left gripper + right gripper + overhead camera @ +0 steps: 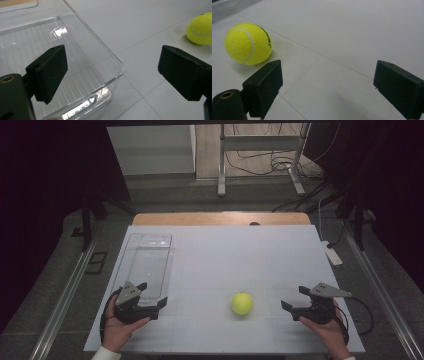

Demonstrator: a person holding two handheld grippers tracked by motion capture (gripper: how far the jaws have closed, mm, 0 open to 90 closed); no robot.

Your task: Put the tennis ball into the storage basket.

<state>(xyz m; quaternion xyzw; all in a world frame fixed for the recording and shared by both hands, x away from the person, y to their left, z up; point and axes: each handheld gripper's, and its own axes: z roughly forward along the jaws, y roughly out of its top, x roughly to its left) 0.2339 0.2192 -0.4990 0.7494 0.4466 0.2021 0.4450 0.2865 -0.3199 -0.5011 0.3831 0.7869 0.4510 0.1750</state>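
left tongs (152, 294) agape, right tongs (295, 298) agape

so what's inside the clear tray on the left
Nothing: the clear tray looks empty, its ribbed floor showing through. The left gripper covers part of its near end.

In the left gripper view, the ball (200, 29) is cut by the right edge and the tray (110, 56) by the left and bottom edges. In the right gripper view, the ball's (248, 43) black print is too small to read.
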